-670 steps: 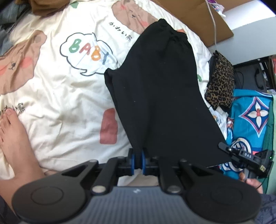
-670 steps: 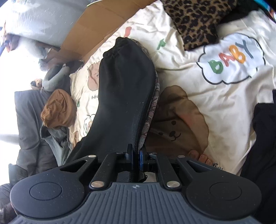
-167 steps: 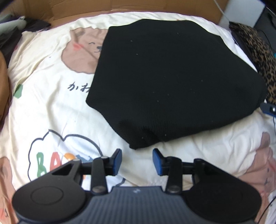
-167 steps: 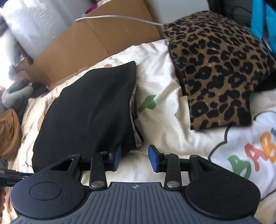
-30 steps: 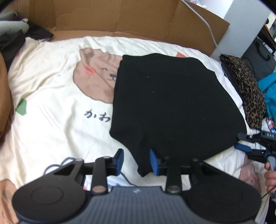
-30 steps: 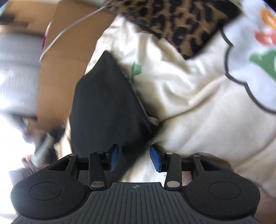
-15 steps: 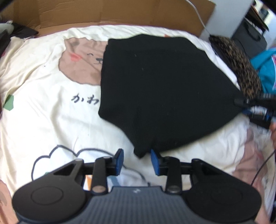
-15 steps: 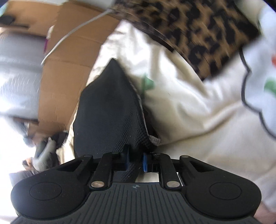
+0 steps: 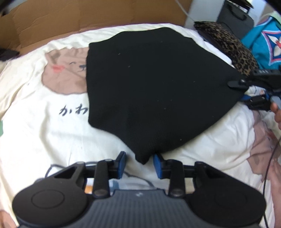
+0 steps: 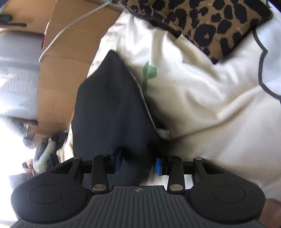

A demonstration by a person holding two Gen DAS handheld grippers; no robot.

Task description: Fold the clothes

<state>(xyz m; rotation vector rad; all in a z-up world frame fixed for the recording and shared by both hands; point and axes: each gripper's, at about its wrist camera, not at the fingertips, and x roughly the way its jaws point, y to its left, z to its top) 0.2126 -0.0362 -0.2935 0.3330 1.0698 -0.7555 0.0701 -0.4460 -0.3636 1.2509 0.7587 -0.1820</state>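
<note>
A folded black garment lies flat on the cream cartoon-print bedsheet. My left gripper is open at the garment's near corner, and the tip of that corner sits between the blue pads. In the right wrist view the same black garment runs away from my right gripper, whose jaws stand apart with the cloth's edge lying between them. The right gripper also shows in the left wrist view, at the garment's right corner.
A leopard-print cushion lies beside the garment on the right. Brown cardboard stands along the bed's far edge, with a white cable across it. A blue patterned cloth and a person's hand are at the far right.
My right gripper was shut on the garment's edge half a second ago and its jaws are now apart. The left gripper has come up to the near corner, which now sits between its pads.
</note>
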